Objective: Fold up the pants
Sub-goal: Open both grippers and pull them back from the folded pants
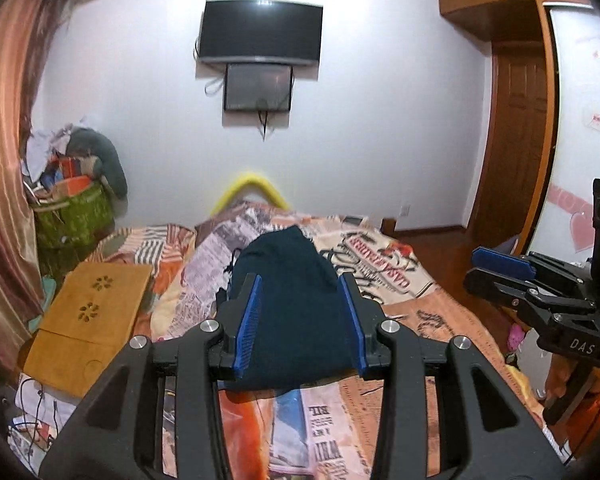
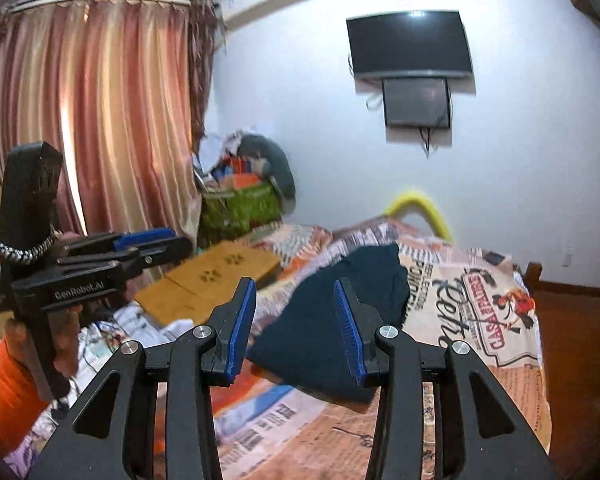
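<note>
The dark navy pants [image 1: 296,344] lie as a compact folded bundle [image 2: 376,280] on the newspaper-print bedspread [image 1: 412,272]. My left gripper [image 1: 300,280] hovers above and short of the bundle, its blue pads [image 1: 250,312] apart and nothing between them; the pants only show through the gap. My right gripper [image 2: 294,284] is likewise lifted and open, with no cloth in it. Each gripper shows in the other's view: the right gripper [image 1: 474,268] at the right, the left gripper [image 2: 180,240] at the left, held by a hand with an orange sleeve [image 2: 4,392].
A wooden lap board [image 1: 92,312] lies on the bed's left side, with papers and cables below it. A green basket [image 1: 72,212] heaped with clothes stands by the curtain [image 2: 92,120]. Two screens [image 1: 260,32] hang on the far wall; a wardrobe [image 1: 516,160] stands to the right.
</note>
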